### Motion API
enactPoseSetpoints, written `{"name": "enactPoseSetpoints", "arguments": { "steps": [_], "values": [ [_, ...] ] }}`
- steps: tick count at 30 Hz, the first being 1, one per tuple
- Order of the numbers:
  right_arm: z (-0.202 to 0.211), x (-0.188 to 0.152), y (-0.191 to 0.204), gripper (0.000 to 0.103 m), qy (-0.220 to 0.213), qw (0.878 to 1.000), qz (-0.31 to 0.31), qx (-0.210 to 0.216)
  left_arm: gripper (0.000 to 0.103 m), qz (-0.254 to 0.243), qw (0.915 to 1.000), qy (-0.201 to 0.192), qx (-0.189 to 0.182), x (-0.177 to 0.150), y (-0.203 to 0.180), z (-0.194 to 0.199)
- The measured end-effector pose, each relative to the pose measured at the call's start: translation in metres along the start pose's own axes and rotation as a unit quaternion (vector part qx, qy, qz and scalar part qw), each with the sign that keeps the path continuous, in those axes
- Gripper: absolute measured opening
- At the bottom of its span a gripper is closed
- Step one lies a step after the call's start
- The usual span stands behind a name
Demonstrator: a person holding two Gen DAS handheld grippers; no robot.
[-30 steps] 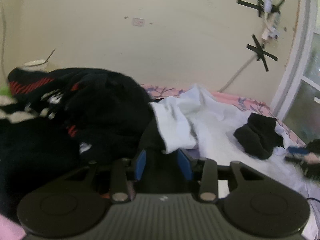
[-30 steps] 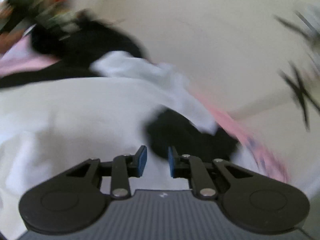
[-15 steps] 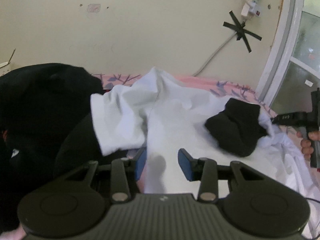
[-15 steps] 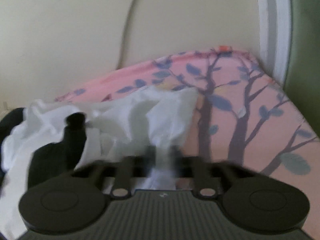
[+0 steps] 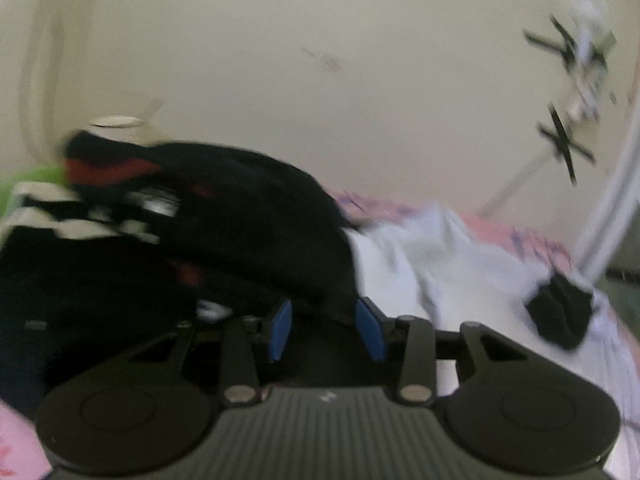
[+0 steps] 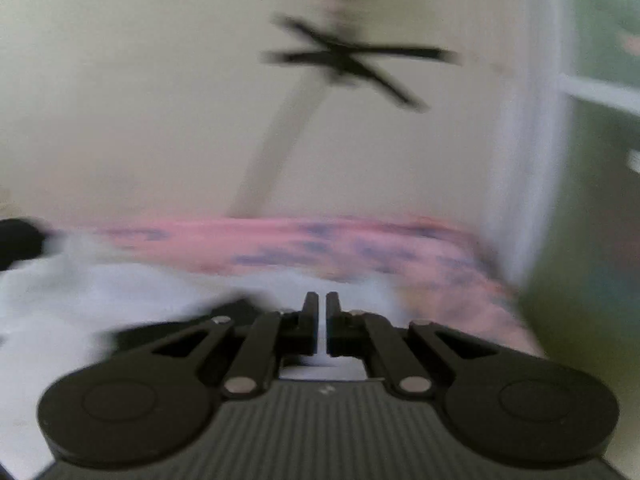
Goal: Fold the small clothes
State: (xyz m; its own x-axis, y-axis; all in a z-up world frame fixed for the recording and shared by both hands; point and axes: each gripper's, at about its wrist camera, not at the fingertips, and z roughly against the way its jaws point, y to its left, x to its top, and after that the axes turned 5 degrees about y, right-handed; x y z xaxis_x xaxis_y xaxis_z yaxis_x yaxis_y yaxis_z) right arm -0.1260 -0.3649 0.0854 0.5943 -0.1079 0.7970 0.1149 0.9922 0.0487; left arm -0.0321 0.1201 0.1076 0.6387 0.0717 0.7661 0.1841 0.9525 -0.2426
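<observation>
A pile of dark clothes [image 5: 224, 224] with red and white stripes lies left in the left wrist view. My left gripper [image 5: 326, 324] is open with its blue pads at the pile's near edge. A white garment [image 5: 432, 264] spreads to the right, with a small black garment [image 5: 560, 316] on it. In the blurred right wrist view my right gripper [image 6: 322, 320] has its jaws nearly together over the white garment [image 6: 100, 292]; a thin white strip shows between them, so a hold on cloth cannot be told.
The pink bedsheet with a tree print [image 6: 320, 244] runs along the cream wall [image 5: 320, 80]. Black tape crosses hold a cable [image 5: 560, 148] on the wall. A white window frame [image 6: 532, 140] stands at the right.
My left gripper swung back left from the white garment to the dark pile, still open. My right gripper's view turned up toward the wall and its jaws now stand nearly together.
</observation>
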Motion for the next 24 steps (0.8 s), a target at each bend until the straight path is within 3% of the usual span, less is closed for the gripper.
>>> {"name": "enactPoseSetpoints", "arguments": {
  "steps": [2, 4, 5, 6, 7, 8, 12, 15, 16, 17, 18, 19, 20, 22, 24],
  "values": [
    [0.012, 0.004, 0.049, 0.0, 0.007, 0.995, 0.056, 0.079, 0.037, 0.02, 0.9996, -0.019, 0.011, 0.0, 0.018, 0.016],
    [0.018, 0.001, 0.102, 0.0, 0.013, 0.983, 0.114, 0.147, 0.038, 0.033, 0.9987, -0.032, 0.02, -0.003, 0.032, 0.03],
    [0.017, -0.001, 0.125, 0.009, 0.019, 0.975, 0.135, 0.174, 0.039, 0.039, 0.9982, -0.037, 0.024, -0.005, 0.039, 0.037],
    [0.016, -0.006, 0.15, 0.029, 0.028, 0.967, 0.151, 0.205, 0.04, 0.045, 0.9978, -0.041, 0.027, -0.007, 0.046, 0.043],
    [0.017, -0.013, 0.178, 0.074, 0.039, 0.957, 0.164, 0.236, 0.041, 0.049, 0.9974, -0.044, 0.028, -0.009, 0.052, 0.048],
    [0.019, -0.022, 0.202, 0.081, 0.042, 0.948, 0.179, 0.261, 0.041, 0.053, 0.9971, -0.047, 0.029, -0.011, 0.058, 0.054],
    [0.027, -0.054, 0.287, 0.072, 0.063, 0.905, 0.267, 0.325, 0.042, 0.062, 0.9956, -0.061, 0.036, -0.024, 0.078, 0.081],
    [0.015, -0.068, 0.327, 0.072, 0.087, 0.89, 0.304, 0.328, 0.043, 0.072, 0.9942, -0.068, 0.042, -0.033, 0.091, 0.095],
    [0.009, -0.07, 0.334, 0.069, 0.105, 0.887, 0.312, 0.323, 0.043, 0.076, 0.9937, -0.07, 0.043, -0.036, 0.094, 0.098],
    [0.001, -0.074, 0.341, 0.051, 0.127, 0.884, 0.318, 0.32, 0.043, 0.083, 0.9929, -0.072, 0.045, -0.038, 0.1, 0.101],
    [-0.002, -0.075, 0.342, 0.041, 0.129, 0.883, 0.308, 0.33, 0.043, 0.09, 0.9921, -0.074, 0.046, -0.041, 0.105, 0.103],
    [0.004, -0.072, 0.34, 0.004, 0.128, 0.882, 0.307, 0.334, 0.043, 0.098, 0.9913, -0.075, 0.047, -0.043, 0.11, 0.104],
    [0.003, -0.066, 0.344, 0.0, 0.128, 0.884, 0.314, 0.323, 0.043, 0.105, 0.9905, -0.074, 0.048, -0.045, 0.114, 0.104],
    [0.0, -0.045, 0.345, 0.0, 0.126, 0.891, 0.269, 0.344, 0.042, 0.119, 0.9891, -0.071, 0.051, -0.045, 0.121, 0.102],
    [0.009, -0.016, 0.344, 0.0, 0.093, 0.896, 0.23, 0.369, 0.041, 0.131, 0.9876, -0.07, 0.05, -0.044, 0.125, 0.101]
  ]
}}
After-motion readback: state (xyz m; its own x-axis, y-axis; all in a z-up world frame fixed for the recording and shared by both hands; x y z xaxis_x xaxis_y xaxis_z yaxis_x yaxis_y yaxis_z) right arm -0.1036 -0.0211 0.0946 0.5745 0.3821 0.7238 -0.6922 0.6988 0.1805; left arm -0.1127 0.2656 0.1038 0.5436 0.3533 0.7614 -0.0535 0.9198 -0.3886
